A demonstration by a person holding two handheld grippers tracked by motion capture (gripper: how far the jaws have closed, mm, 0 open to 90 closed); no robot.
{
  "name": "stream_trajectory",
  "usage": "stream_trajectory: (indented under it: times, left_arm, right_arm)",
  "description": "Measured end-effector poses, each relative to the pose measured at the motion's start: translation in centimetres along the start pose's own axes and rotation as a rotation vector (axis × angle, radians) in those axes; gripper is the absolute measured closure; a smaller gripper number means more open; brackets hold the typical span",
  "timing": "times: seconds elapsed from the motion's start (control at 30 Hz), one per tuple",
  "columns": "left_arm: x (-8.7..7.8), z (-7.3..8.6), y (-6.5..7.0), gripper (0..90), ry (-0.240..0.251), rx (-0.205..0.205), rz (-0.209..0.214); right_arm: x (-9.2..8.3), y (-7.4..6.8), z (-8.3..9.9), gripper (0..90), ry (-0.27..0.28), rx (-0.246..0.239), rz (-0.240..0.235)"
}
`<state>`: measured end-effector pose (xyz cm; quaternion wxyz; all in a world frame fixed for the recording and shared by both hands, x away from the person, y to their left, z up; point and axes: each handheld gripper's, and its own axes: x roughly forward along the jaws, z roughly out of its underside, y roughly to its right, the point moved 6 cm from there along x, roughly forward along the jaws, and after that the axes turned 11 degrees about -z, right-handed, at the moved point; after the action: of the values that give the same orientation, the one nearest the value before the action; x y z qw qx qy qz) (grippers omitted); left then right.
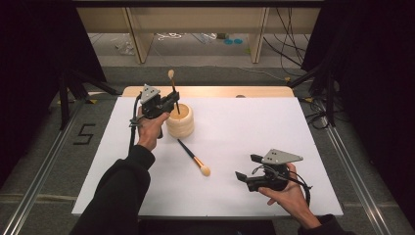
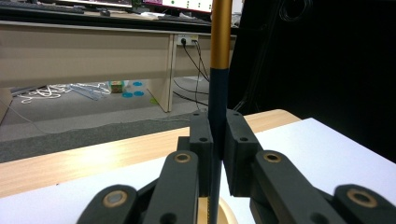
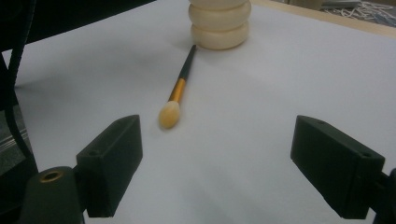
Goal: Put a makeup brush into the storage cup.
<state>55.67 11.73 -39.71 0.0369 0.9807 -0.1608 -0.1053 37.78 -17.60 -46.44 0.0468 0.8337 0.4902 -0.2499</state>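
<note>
high view: left hand-held gripper clamps a brush upright, handle tip in the wooden holder at upper centre-left. second brush lies diagonally on the tabletop, bristles toward the wide-open right hand-held gripper, the nearer one.

Upright brush in left claw over holder

White-topped table seen from above, near side, facing forward and down. Left gripper view set close behind black jaws, level, toward far wooden desk. Right gripper view low over tabletop. Ribbed cream wooden pot and black-and-gold makeup brush shared with high view.
</note>
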Motion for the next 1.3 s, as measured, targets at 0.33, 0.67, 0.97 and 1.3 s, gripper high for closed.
stream_trajectory:
  times: [0.33, 0.67, 0.97, 1.3]
  left_arm:
    - [1.2, 0.6, -0.7, 83.0, 0.004, -0.024, -0.038]
    - [1.9, 1.5, -0.6, 83.0, -0.022, -0.003, -0.044]
    - [2.5, 3.1, -0.7, 82.7, -0.057, 0.000, -0.050]
    - [2.7, 4.7, -1.0, 60.9, -0.157, -0.024, -0.057]
  right_arm:
    - [0.2, 0.0, 0.1, 17.8, -0.010, -0.009, -0.005]
    - [0.4, 0.0, 0.3, 18.1, -0.024, -0.016, -0.019]
    - [0.4, -0.1, 0.3, 18.2, -0.027, -0.010, -0.022]
    - [0.4, -0.2, 0.2, 18.8, -0.027, -0.009, -0.025]
